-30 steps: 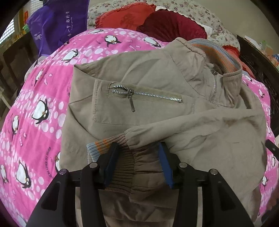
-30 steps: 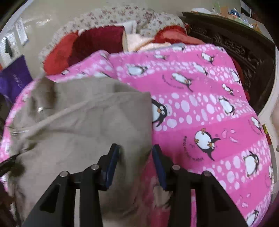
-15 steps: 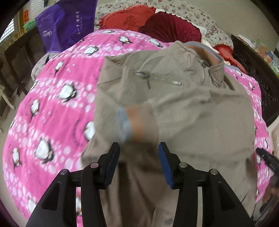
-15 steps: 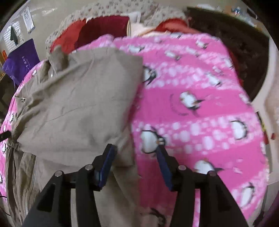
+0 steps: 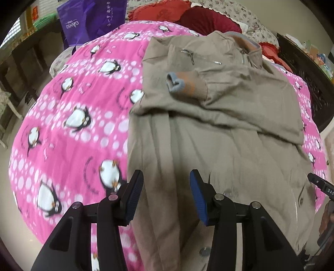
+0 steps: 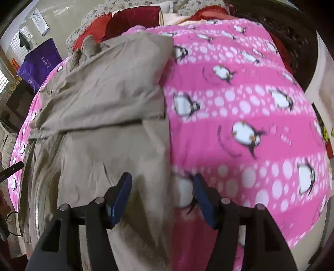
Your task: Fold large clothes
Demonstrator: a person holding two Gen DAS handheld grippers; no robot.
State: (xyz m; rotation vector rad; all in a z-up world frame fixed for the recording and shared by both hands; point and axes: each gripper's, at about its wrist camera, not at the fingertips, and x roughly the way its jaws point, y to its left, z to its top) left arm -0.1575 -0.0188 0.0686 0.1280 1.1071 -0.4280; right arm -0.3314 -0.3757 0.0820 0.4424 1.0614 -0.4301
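1. Fingers of the left gripper [image 5: 166, 198] are spread apart with nothing between them, poised above the lower part of the khaki jacket [image 5: 219, 129].
2. At far left in the left wrist view, a purple shopping bag [image 5: 94, 18] stands beyond the bed's edge.
3. Beside it spreads the pink penguin-print blanket [image 5: 73, 108], which covers the bed and carries the jacket.
4. The jacket lies flat on the blanket, collar at the far end, with one sleeve folded across its chest; the sleeve's striped knit cuff [image 5: 183, 83] rests just below the chest pocket zipper [image 5: 200, 57].
5. Beyond the collar sit dark red cushions [image 5: 204, 18].
6. In the right wrist view, the jacket [image 6: 108, 100] fills the left half and the blanket [image 6: 240, 104] the right.
7. Fingers of the right gripper [image 6: 162, 195] are likewise spread and grip nothing; they straddle the jacket's right edge, the left finger over khaki cloth and the right finger over pink blanket.
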